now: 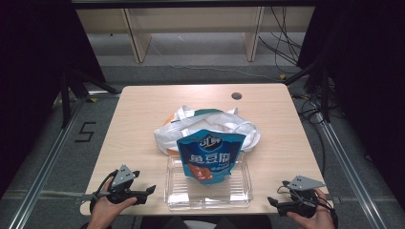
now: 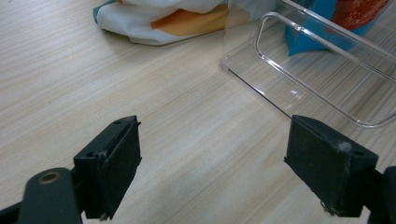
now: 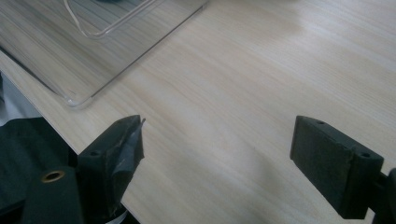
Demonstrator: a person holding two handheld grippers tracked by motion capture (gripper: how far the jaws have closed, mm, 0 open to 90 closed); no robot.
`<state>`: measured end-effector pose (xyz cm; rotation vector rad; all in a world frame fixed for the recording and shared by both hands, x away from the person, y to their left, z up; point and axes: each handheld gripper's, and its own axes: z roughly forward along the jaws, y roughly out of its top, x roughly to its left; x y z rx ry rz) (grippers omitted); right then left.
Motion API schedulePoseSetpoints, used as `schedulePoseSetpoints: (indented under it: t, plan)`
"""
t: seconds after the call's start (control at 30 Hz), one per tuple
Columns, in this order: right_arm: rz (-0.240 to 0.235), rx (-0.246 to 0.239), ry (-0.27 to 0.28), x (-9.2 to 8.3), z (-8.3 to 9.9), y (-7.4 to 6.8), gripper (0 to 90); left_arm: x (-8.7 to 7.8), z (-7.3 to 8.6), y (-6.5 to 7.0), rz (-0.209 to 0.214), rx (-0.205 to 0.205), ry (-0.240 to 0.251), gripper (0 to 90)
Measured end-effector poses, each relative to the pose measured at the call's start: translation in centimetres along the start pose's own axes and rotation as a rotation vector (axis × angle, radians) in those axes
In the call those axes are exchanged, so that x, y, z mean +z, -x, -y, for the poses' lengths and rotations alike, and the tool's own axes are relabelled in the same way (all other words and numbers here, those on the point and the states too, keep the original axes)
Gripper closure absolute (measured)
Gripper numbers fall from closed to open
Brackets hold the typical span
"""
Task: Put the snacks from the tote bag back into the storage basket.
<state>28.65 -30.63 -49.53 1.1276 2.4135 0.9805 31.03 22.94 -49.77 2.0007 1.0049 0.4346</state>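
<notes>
- Your left gripper (image 1: pixel 152 190) and right gripper (image 1: pixel 271 201): jaws spread wide, nothing held.
- Blue snack bag (image 1: pixel 209 155), white Chinese lettering, leans in the clear tray (image 1: pixel 241 193).
- White tote bag (image 1: pixel 167 136) just behind.
- "5" (image 1: pixel 85 131) marked on the floor.

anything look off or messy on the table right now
Mostly tidy. The blue snack pouch is askew: it leans half in the clear tray, its top propped on the crumpled white bag behind. Nothing looks spilled.
</notes>
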Motion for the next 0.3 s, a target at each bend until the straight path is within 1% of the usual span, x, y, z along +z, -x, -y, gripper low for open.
schedulePoseSetpoints:
  t: [0.03,0.07,0.1,0.13,0.2,0.23,0.3]
  plan:
    - [0.002,0.000,-0.001,0.01,0.01,0.00,17.8,-0.03,0.00,-0.05,-0.001,0.006,-0.006,17.2]
    - [0.004,-0.002,0.000,0.00,0.00,0.01,17.8,-0.14,-0.02,-0.16,0.003,0.018,-0.025,17.2]
    - [0.003,-0.003,0.000,0.00,-0.01,0.01,17.7,-0.12,0.00,-0.11,-0.002,0.017,-0.021,17.2]
    - [0.003,-0.015,-0.001,0.01,-0.03,0.12,17.7,-0.14,-0.02,-0.15,0.003,0.018,-0.024,17.2]
    - [0.002,-0.013,-0.003,0.02,-0.04,0.11,17.8,-0.13,-0.02,-0.16,0.002,0.020,-0.022,17.2]
    - [0.002,-0.018,0.004,0.05,-0.07,0.14,17.8,-0.13,-0.01,-0.13,0.000,0.018,-0.022,17.2]
    - [0.007,-0.028,-0.001,0.09,-0.05,0.23,17.8,-0.12,-0.01,-0.14,0.001,0.020,-0.021,17.2]
